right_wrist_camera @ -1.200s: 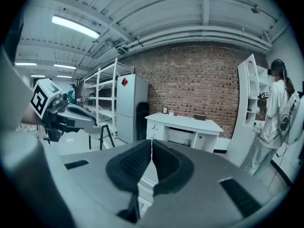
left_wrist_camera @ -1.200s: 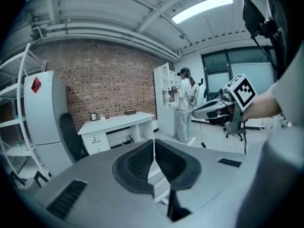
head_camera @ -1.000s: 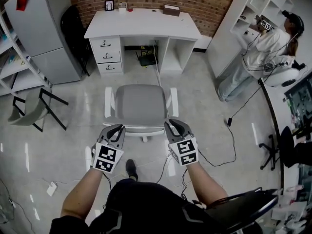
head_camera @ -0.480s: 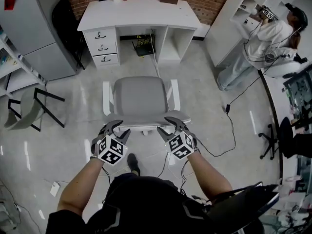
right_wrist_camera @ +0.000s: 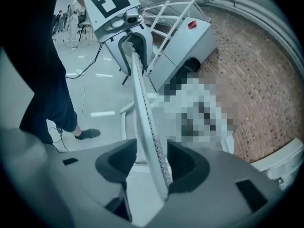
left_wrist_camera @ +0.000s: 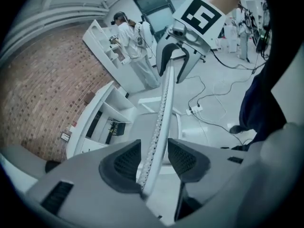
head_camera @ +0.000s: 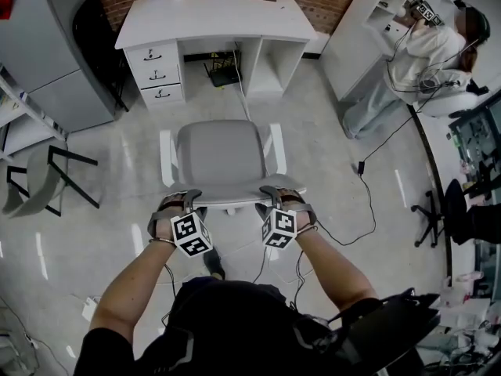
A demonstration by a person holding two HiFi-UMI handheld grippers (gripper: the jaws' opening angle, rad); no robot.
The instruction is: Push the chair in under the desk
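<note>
The grey office chair [head_camera: 219, 159] stands on the floor [head_camera: 117, 171], well apart from the white worktop [head_camera: 211, 18] and facing it. The top rim of its backrest [head_camera: 231, 202] runs between the spread jaws of the left hand-held gripper [head_camera: 182, 202] and the right hand-held gripper [head_camera: 275, 198]. Both pairs of jaws have just been opening.

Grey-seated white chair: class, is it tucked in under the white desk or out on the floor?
Out. The grey-seated white chair stands apart from the white desk, with bare floor between them.
</note>
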